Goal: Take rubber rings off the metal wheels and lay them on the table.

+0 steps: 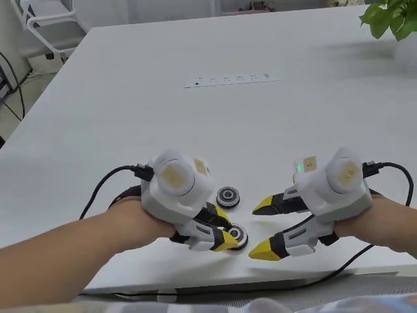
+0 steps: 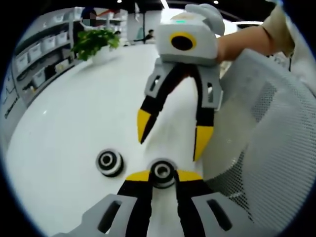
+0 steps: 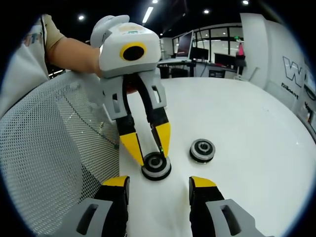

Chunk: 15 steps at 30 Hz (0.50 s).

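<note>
Two small metal wheels with black rubber rings lie near the table's front edge. My left gripper (image 1: 226, 228) is shut on the nearer wheel (image 1: 236, 236), its yellow tips pressed against both sides of that wheel (image 2: 162, 172). The second wheel (image 1: 227, 195) lies free just behind it, and in the left gripper view this wheel (image 2: 109, 163) sits to the left. My right gripper (image 1: 260, 228) faces the left one from the right, open, with its tips a short way from the held wheel. In the right gripper view, the right gripper (image 3: 159, 182) stands open just before the held wheel (image 3: 156, 166).
A white table (image 1: 195, 130) stretches far back with an inset socket strip (image 1: 228, 81). A plant (image 1: 391, 16) stands at the far right corner, a white chair (image 1: 45, 26) at the far left. A mesh chair back (image 3: 49, 148) is close behind the front edge.
</note>
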Available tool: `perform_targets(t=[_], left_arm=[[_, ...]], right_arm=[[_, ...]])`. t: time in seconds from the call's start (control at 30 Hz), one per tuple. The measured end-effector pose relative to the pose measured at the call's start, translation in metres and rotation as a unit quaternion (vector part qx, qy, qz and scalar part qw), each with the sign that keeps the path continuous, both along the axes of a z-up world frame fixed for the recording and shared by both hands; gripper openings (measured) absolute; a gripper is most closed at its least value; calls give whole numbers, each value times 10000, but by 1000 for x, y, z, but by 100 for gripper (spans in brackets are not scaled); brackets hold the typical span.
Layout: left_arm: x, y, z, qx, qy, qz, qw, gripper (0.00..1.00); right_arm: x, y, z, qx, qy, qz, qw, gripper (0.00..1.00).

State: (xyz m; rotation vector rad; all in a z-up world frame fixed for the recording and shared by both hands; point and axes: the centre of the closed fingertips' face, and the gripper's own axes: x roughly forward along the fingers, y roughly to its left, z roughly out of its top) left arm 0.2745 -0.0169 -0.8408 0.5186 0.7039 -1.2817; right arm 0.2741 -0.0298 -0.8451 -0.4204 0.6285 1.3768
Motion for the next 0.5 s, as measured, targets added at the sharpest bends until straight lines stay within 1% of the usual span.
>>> perform_targets(t=[0.03,0.1,0.2,0.3,0.43,0.5], left_arm=[[0,0,0,5,-7,0,10000,18],[2,0,-1,40,-91,14,9999,15],[1,0,-1,76,-179,-59,9998,14],[2,0,-2,76,-195,-31,9998,14],[3,0,-2,82,-294,-28,9995,14],[3,0,-2,72,-299,-6,9995,14]], right_arm=[[0,0,-1,3,5,-8,10000,46],[0,0,-2,-4,25,-9,10000,46],[0,0,-3,-17,30,-2,10000,46],[-1,1,-3,-24,21,28,10000,46],[-1,3,-3,-27,8,83,10000,44],[0,5,-4,-29,0,97,9999,44]])
